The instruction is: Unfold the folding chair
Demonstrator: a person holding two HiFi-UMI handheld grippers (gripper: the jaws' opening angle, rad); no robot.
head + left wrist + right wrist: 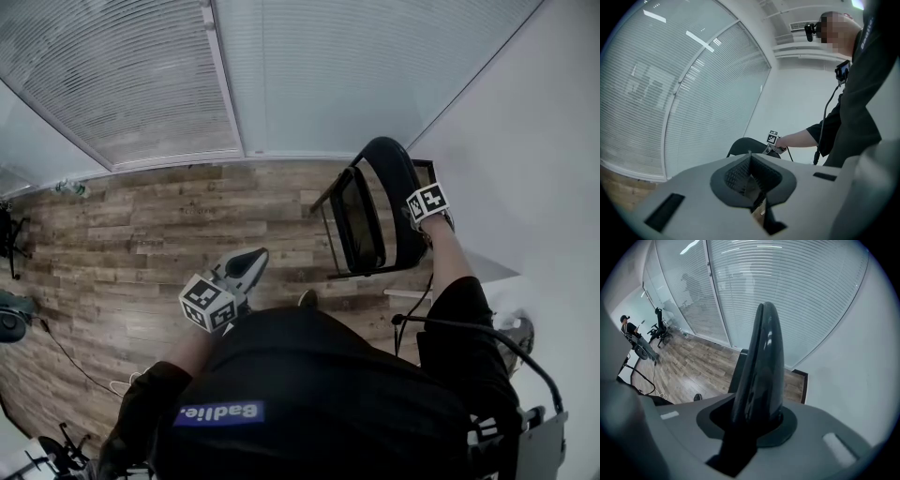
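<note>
Wood floor [141,234] | right claw [757,420] grips folding chair [764,352] | left claw [749,161] closed | bystander [630,331]: right gripper view only

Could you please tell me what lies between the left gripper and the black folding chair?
Head view: only bare brown wood-plank floor separates the left gripper from the black folding chair.

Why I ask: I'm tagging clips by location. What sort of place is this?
Probably an office room: blind-covered glass walls, a wood-plank floor, and what looks like an office chair farther off.
</note>
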